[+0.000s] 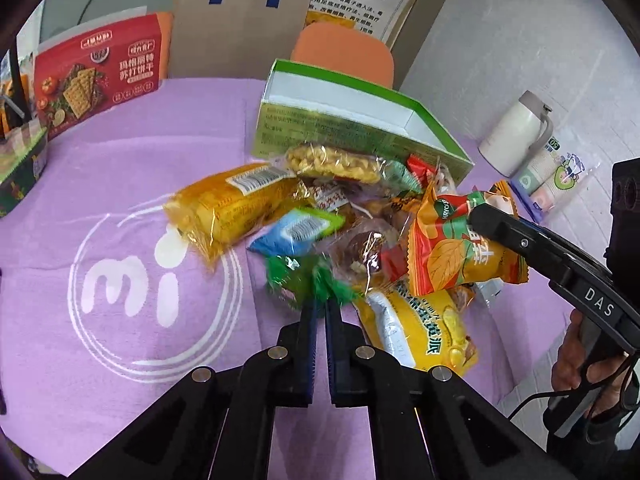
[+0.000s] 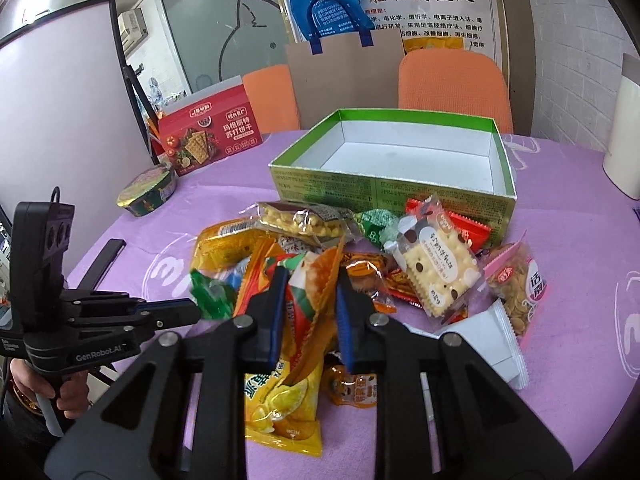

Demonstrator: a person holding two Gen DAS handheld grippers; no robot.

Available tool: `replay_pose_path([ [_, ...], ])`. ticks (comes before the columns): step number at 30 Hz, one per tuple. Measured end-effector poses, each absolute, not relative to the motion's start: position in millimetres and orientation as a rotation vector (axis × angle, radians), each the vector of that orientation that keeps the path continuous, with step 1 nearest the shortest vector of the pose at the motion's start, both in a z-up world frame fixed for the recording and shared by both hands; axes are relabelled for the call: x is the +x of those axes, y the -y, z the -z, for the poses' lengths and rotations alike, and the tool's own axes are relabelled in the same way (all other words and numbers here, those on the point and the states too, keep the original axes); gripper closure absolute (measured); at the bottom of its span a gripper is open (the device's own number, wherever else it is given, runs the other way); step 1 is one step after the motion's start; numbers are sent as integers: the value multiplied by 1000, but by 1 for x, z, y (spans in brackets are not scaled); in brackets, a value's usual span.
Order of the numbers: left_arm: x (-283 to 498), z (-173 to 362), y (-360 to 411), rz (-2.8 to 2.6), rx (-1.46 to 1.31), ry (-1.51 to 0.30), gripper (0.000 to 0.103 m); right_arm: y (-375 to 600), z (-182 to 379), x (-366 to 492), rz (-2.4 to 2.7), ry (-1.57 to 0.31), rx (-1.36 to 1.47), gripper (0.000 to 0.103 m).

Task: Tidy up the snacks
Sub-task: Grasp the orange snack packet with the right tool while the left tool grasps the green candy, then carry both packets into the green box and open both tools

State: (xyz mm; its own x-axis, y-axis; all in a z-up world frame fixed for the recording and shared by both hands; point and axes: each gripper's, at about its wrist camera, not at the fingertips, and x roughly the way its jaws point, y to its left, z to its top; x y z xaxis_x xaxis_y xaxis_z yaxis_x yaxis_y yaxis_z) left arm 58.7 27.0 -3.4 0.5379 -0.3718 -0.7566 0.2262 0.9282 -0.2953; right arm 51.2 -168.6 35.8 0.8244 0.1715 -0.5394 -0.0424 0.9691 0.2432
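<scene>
The green cardboard box (image 2: 400, 184) is empty. The left gripper (image 1: 321, 300) pinches a small green packet (image 1: 296, 276); the right gripper (image 2: 310, 280) squeezes an orange crinkly bag (image 2: 312, 280). The pile stays mid-tabletop.

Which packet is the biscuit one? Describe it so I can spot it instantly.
Find the open green box on the purple cloth. In the snack pile just in front of it, on the pile's right side, lies the clear biscuit packet: a pale square cracker with dark dots, unlike the coloured foil wrappers around it.
</scene>
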Motion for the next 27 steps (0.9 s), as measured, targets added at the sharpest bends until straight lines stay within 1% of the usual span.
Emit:
replay_pose_path([
  [8, 72, -41, -36, 370, -147, -845, 100, 186, -76, 55, -61, -501, 224, 79],
  [10, 70, -42, -36, 361, -121, -836, 95, 188, -78, 56, -52, -492, 225, 79],
  [11, 69, -38, -36, 367, -119, -846, 79, 188, -76, 56, -56, -490, 227, 79],
  [12, 67, -32, -36, 376, -114, -862, 54, 189, -72, 57, -61, -497, 236, 79],
  [13, 66, -25, -35, 375, -108, -875, 44, 190, -68, 58, -64, -509, 245, 79],
  [14, 66, -16, -33, 359, -100, -888, 39, 189, -63, 60, -67, -522, 253, 79],
  [20, 69, 21, -23, 396, -117, -996, 40, 191, -37, 60, -67, -583, 290, 78],
  [21, 69, 25, -20, 399, -111, -1006, 41, 193, -35, 59, -60, -587, 297, 78],
  [22, 70, 29, -18, 403, -109, -1015, 45, 196, -34, 59, -54, -590, 304, 78],
  [23, 71, 33, -17, 417, -111, -1029, 54, 197, -34, 59, -50, -592, 310, 78],
  [24, 73, 37, -16, 428, -121, -1045, 60, 199, -33, 59, -47, -592, 316, 78],
  [26, 76, 41, -16, 425, -142, -1039, 61, 200, -32, 58, -44, -594, 319, 78],
  [27, 76, 43, -16, 421, -144, -1046, 64, 199, -31, 58, -43, -596, 319, 78],
])
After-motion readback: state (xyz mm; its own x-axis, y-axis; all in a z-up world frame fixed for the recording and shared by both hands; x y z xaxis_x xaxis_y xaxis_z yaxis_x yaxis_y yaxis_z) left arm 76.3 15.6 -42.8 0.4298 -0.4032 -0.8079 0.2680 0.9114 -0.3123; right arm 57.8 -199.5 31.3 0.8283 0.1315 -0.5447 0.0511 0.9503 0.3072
